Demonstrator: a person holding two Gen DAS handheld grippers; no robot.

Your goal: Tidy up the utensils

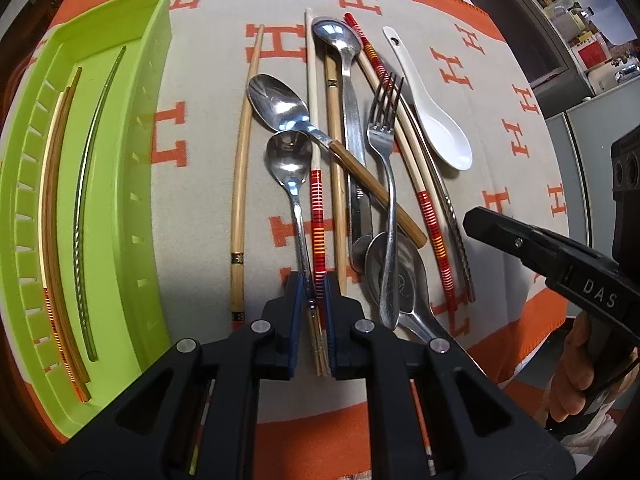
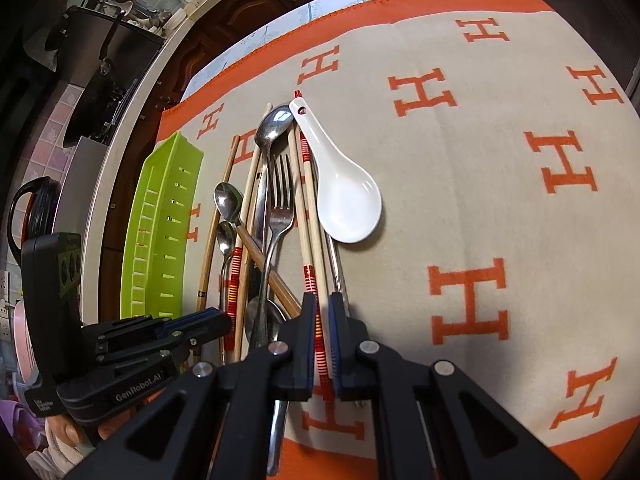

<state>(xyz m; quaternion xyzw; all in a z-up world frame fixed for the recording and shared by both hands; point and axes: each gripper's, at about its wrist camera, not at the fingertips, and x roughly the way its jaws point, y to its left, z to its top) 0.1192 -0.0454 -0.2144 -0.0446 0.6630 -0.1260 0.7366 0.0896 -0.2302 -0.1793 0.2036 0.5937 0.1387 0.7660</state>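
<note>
Bare beige-and-orange lettered cloth [image 2: 500, 208] lay open right of the white ceramic soup spoon [image 2: 344, 204]; leftward, piled metal-and-wooden cutlery [image 1: 352, 168] and the lime-green slotted plastic tray [image 1: 132, 184] crowded passage.

Glossy plastic tray [image 1: 120, 184]; shiny metal fork [image 1: 384, 148]; matt woven cloth [image 2: 500, 208].

Bright, even indoor light; strong fisheye distortion in both views.

Straight edges bow toward the dark vignetted corners. Glare sits on the steel spoons [image 1: 280, 106] and white ceramic spoon [image 2: 346, 204]. Soft shadows fall under each gripper body — the blanket [image 2: 500, 184] is sharp, near linkages slightly soft.
</note>
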